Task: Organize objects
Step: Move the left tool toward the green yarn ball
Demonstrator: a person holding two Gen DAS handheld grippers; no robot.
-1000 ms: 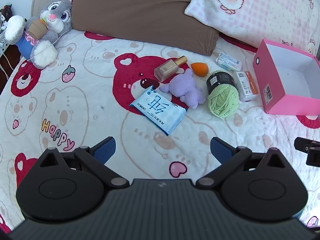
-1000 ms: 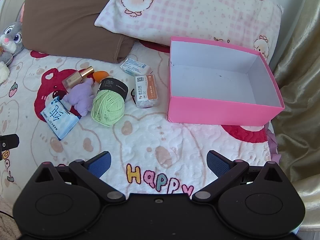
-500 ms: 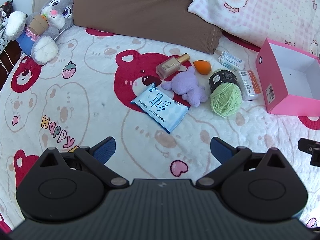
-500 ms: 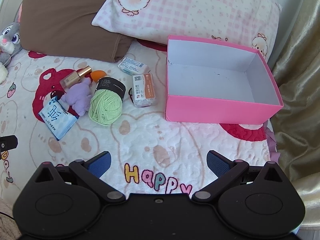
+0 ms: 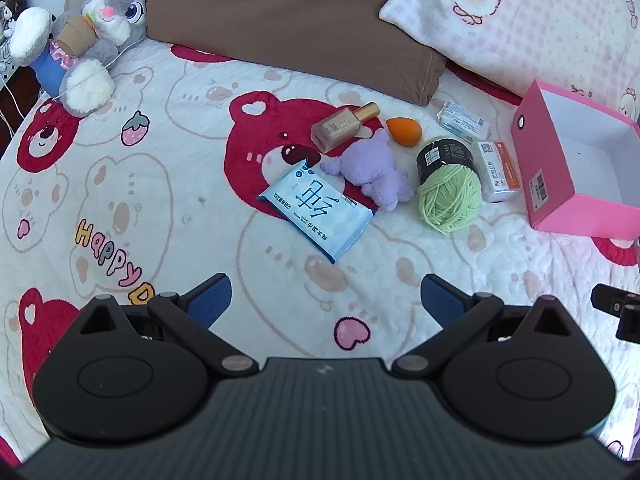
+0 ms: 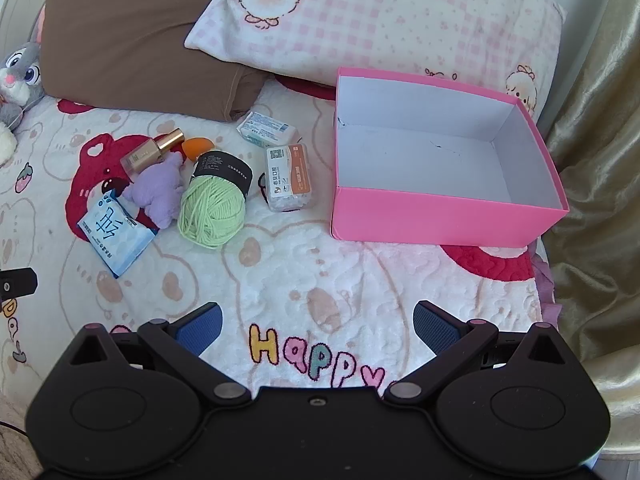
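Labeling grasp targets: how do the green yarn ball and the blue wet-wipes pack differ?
The green yarn ball is rounded and bulky, wrapped by a black paper band; the blue wet-wipes pack is a flat rectangular packet printed with white characters. The yarn lies nearer the pink box; the pack lies farthest from it. Both rest on the bedspread, ungrasped.

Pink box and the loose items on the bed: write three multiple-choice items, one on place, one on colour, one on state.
1. What lies nearest the pink box?
A. orange-and-white packet
B. foundation bottle
C. blue wipes pack

2. What colour is the yarn ball?
A. red
B. light green
C. navy

3. What state is the pink box in?
A. lidded
B. open, nothing inside
C. full of items

Key: 1 A, the orange-and-white packet lies just beside its wall; 2 B, the strands are light green; 3 B, its white floor shows bare.
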